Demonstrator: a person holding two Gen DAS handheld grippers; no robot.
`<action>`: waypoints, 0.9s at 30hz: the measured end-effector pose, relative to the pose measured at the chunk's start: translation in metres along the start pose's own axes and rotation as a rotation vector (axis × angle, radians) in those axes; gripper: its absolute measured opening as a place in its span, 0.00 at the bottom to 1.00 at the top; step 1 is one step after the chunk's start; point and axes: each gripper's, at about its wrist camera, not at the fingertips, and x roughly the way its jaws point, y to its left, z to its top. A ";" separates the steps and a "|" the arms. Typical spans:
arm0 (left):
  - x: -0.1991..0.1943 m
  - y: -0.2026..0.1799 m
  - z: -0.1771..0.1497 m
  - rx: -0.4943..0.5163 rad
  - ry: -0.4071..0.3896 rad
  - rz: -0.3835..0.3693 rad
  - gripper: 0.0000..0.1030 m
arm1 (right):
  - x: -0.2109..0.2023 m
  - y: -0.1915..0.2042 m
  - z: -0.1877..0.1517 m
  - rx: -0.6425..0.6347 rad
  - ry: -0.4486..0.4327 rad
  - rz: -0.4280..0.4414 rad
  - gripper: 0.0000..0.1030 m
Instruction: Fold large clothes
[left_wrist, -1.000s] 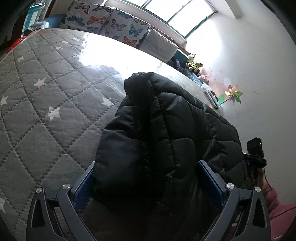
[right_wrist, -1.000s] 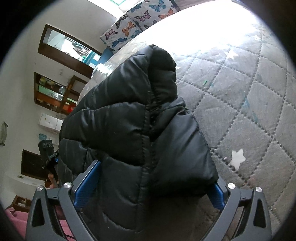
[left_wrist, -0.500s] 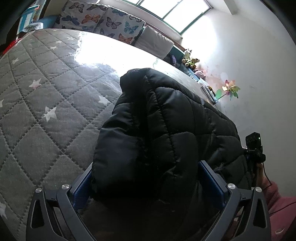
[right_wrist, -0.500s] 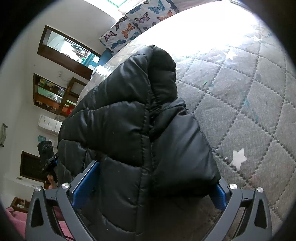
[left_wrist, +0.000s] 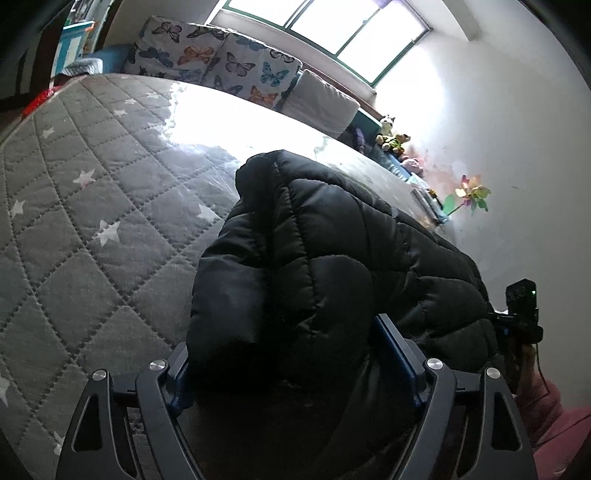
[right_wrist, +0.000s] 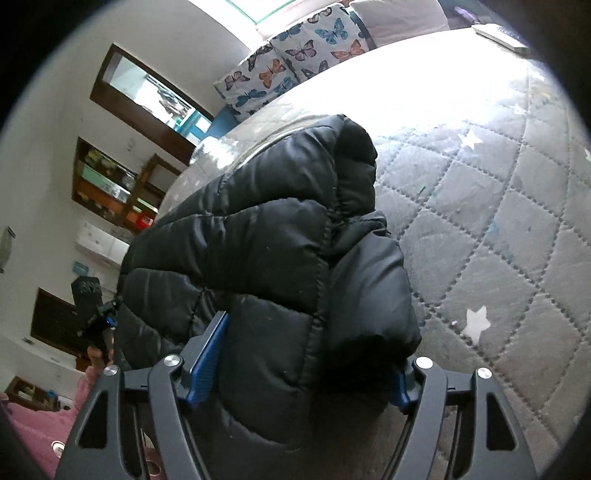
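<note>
A black quilted puffer jacket (left_wrist: 332, 251) lies folded in a thick bundle on a grey star-quilted mattress (left_wrist: 92, 229). My left gripper (left_wrist: 284, 365) has its blue-padded fingers (left_wrist: 395, 350) closed in on the near end of the bundle. In the right wrist view the same jacket (right_wrist: 266, 251) fills the middle, and my right gripper (right_wrist: 303, 369) has its fingers (right_wrist: 207, 354) pressed against the other near corner. Each gripper shows small in the other's view, the right one (left_wrist: 521, 314) and the left one (right_wrist: 92, 306).
Butterfly-print cushions (left_wrist: 221, 70) and a white pillow (left_wrist: 321, 103) line the mattress's far edge under a bright window. Soft toys and a pinwheel (left_wrist: 469, 195) sit by the white wall. Shelves (right_wrist: 110, 188) stand beyond the mattress. The person's pink sleeve (left_wrist: 554, 417) is nearby.
Both grippers' fingers have closed inward, squeezing the near end of the jacket bundle. The views have shifted slightly upward; the jacket stays on the mattress.
</note>
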 end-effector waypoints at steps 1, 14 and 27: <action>-0.001 -0.003 0.000 0.001 -0.003 0.017 0.81 | 0.000 -0.001 -0.001 0.005 -0.003 0.009 0.78; -0.023 -0.123 0.032 0.218 -0.120 0.186 0.51 | -0.046 0.038 0.016 -0.176 -0.162 -0.127 0.44; 0.119 -0.263 0.164 0.244 -0.064 0.029 0.50 | -0.113 0.003 0.111 -0.293 -0.321 -0.319 0.44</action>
